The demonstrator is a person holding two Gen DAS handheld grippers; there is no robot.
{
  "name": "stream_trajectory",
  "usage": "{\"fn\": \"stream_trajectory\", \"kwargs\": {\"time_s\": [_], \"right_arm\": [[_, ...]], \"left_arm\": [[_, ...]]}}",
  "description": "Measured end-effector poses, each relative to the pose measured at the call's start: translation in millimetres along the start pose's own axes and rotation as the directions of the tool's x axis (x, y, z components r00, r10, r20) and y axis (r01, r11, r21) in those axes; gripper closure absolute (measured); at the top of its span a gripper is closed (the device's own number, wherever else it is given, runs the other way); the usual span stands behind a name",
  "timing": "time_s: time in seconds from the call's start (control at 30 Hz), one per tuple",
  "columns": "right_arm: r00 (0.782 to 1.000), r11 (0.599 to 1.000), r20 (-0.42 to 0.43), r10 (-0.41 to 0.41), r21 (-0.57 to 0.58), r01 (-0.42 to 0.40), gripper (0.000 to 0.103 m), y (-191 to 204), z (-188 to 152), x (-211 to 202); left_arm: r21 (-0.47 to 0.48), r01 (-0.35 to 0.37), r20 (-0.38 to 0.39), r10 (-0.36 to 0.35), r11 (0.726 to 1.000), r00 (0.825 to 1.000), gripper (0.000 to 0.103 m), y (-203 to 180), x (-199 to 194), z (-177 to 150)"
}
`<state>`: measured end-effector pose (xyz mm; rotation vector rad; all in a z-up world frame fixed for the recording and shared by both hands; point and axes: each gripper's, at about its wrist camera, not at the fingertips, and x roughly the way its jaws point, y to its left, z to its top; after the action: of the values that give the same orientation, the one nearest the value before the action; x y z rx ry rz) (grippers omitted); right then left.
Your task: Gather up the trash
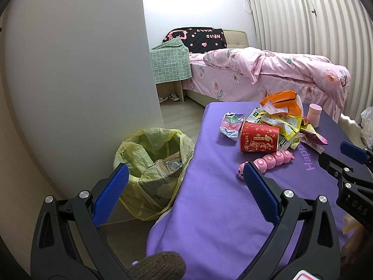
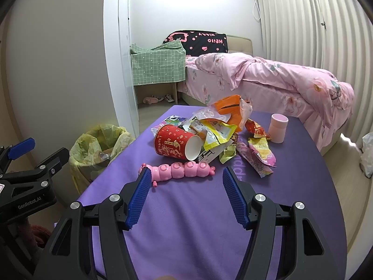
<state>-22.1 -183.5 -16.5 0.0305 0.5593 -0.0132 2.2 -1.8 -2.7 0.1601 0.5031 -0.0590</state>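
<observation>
A heap of trash lies on the purple-covered table (image 2: 186, 214): a red paper cup (image 2: 177, 145) on its side, yellow and orange snack wrappers (image 2: 219, 126), and a tissue pack (image 1: 229, 126). A pink caterpillar toy (image 2: 179, 169) lies in front of the cup. My right gripper (image 2: 184, 184) is open just short of the toy, holding nothing. My left gripper (image 1: 186, 177) is open over the table's left edge, between the toy (image 1: 268, 161) and the bin (image 1: 151, 165), which has a yellow liner with some waste inside.
A pink cylindrical container (image 2: 277, 128) stands right of the pile. A white wall panel (image 1: 81, 70) rises behind the bin. Farther back are a bed with pink bedding (image 2: 268, 81), a green-covered stand (image 2: 158, 67), shoes on the floor and a white plastic bag (image 2: 367, 151) at right.
</observation>
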Motion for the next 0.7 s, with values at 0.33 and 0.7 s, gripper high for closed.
{"fn": "stream_trajectory", "kwargs": {"time_s": [0.33, 0.7], "right_arm": [[1.000, 1.000, 0.001, 0.001, 0.001, -0.001, 0.043, -0.3, 0.3, -0.5], [1.000, 1.000, 0.002, 0.000, -0.001, 0.000, 0.043, 0.3, 0.3, -0.8]], "left_arm": [[-0.004, 0.001, 0.003, -0.001, 1.000, 1.000, 0.009, 3.1, -4.0, 1.4], [-0.006, 0.002, 0.002, -0.002, 1.000, 1.000, 0.009, 3.4, -3.9, 2.1]]}}
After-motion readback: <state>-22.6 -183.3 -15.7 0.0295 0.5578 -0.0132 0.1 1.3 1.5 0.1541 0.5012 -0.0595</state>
